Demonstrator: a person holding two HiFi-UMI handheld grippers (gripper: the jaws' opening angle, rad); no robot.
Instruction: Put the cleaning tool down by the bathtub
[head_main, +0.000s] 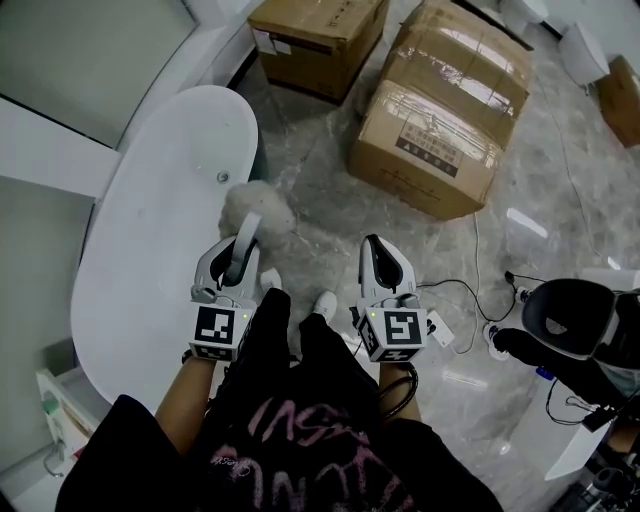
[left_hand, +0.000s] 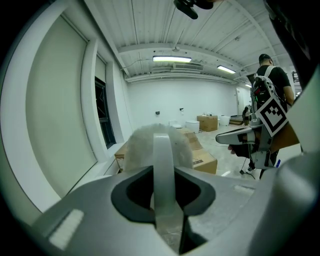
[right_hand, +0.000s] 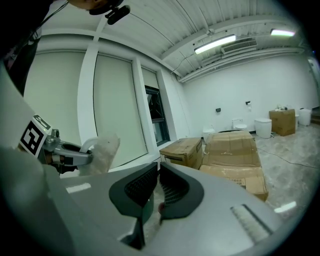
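Note:
The cleaning tool is a fluffy white duster head (head_main: 258, 208) on a pale handle (head_main: 241, 250). My left gripper (head_main: 243, 232) is shut on that handle and holds it in the air beside the right rim of the white bathtub (head_main: 150, 230). In the left gripper view the handle (left_hand: 162, 170) runs up between the jaws of my left gripper (left_hand: 162, 189) to the fluffy head (left_hand: 142, 145). My right gripper (head_main: 372, 248) hangs over the marble floor, shut with nothing in it. In the right gripper view its jaws (right_hand: 157, 184) meet, and the duster head (right_hand: 105, 150) shows at far left.
Two large cardboard boxes (head_main: 445, 110) (head_main: 315, 40) stand on the floor beyond the tub. Cables and a power strip (head_main: 440, 328) lie at the right, beside a dark rounded object (head_main: 570, 320). A person (left_hand: 270, 85) stands farther back in the room.

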